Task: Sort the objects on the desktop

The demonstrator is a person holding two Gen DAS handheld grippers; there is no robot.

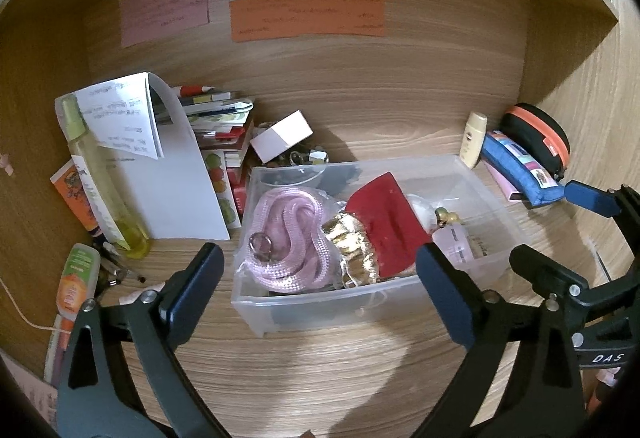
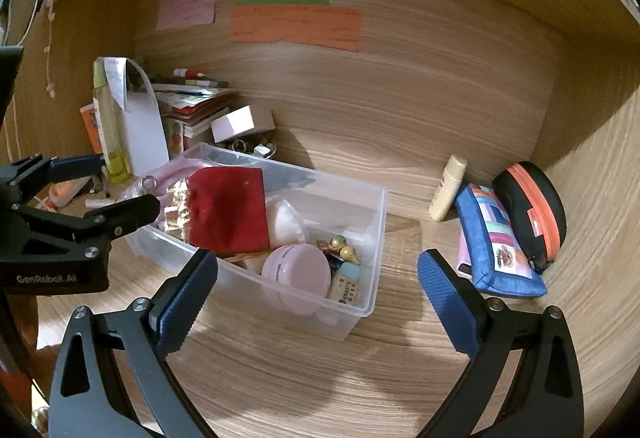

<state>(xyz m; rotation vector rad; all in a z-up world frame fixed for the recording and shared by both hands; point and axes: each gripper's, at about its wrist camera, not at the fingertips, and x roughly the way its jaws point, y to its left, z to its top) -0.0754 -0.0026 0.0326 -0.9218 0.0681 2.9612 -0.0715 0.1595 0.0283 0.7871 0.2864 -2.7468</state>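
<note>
Wood-grain desk surface (image 1: 320,378) carries all items. Along its left edge: a yellow spray bottle (image 1: 100,190) and stacked papers (image 1: 176,174). At centre, the clear bin (image 1: 492,194) holds a pink cord (image 1: 292,238) and red pouch (image 1: 388,222). Near the right edge lies a blue pencil case (image 2: 496,242). The left gripper (image 1: 320,286) and right gripper (image 2: 316,278) both stand apart, empty. Judged step: between placements; next, select a loose item. Legible: "GenRobot.AI", "DAS".

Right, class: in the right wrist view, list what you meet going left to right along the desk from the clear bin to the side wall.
Clear bin → cream bottle → blue pouch → black case with orange zip.
</note>
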